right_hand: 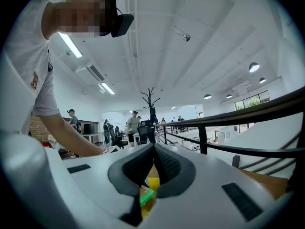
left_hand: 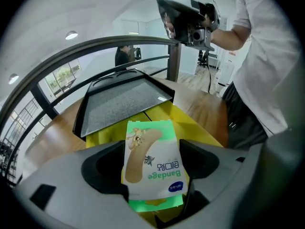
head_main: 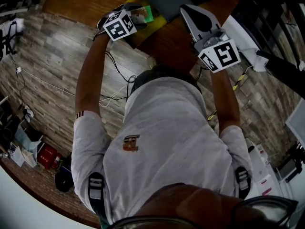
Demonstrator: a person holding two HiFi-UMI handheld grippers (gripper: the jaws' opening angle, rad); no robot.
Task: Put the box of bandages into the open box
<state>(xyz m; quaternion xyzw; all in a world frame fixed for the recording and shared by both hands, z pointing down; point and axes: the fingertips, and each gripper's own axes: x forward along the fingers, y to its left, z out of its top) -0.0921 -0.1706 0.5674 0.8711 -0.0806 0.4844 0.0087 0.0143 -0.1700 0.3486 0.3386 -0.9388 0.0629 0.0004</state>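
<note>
While the left gripper (left_hand: 153,175) has its jaws clamped on the sides of the box of bandages (left_hand: 151,151), the carton hangs lifted, its printed face towards the camera, right over the yellow open box (left_hand: 202,130), whose yellow shows under and behind it. Whether the carton's lower end already touches the inside cannot be told. Just beyond stands the raised dark lid (left_hand: 121,101), then the wooden table (left_hand: 45,140). Farther off, the right gripper (right_hand: 152,162) is held up clear of the box, its jaws pressed together on nothing. By my reading, pickup and carry are done; lowering the carton in and releasing it remain.
</note>
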